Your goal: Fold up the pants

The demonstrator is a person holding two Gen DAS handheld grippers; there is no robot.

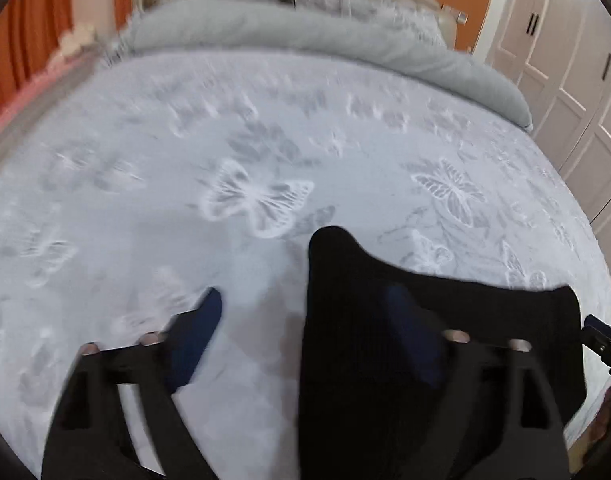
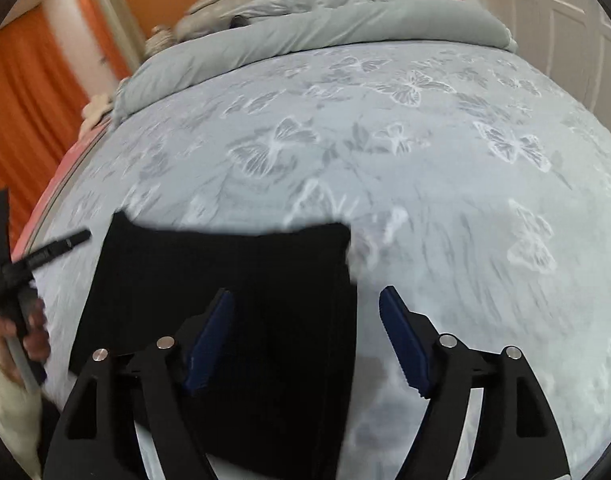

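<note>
The black pants [image 1: 465, 304] lie folded flat on the butterfly-print bed cover [image 1: 185, 140]. My left gripper [image 1: 305, 320] hovers open over their left edge: one blue pad is above the dark cloth, the other above bare cover. In the right wrist view the pants [image 2: 185, 264] fill the lower left, and my right gripper [image 2: 305, 320] stands open across their right edge, its left pad over the cloth and its right pad over the cover [image 2: 425, 160]. No pad presses on the fabric. The left gripper [image 2: 9, 272], with the hand that holds it, shows at the left edge.
A rolled grey duvet [image 1: 305, 36] and pillows lie at the head of the bed. White wardrobe doors [image 1: 565, 60] stand on the right and orange curtains [image 1: 25, 40] hang on the left. Part of the right gripper [image 1: 601, 340] shows at the right edge.
</note>
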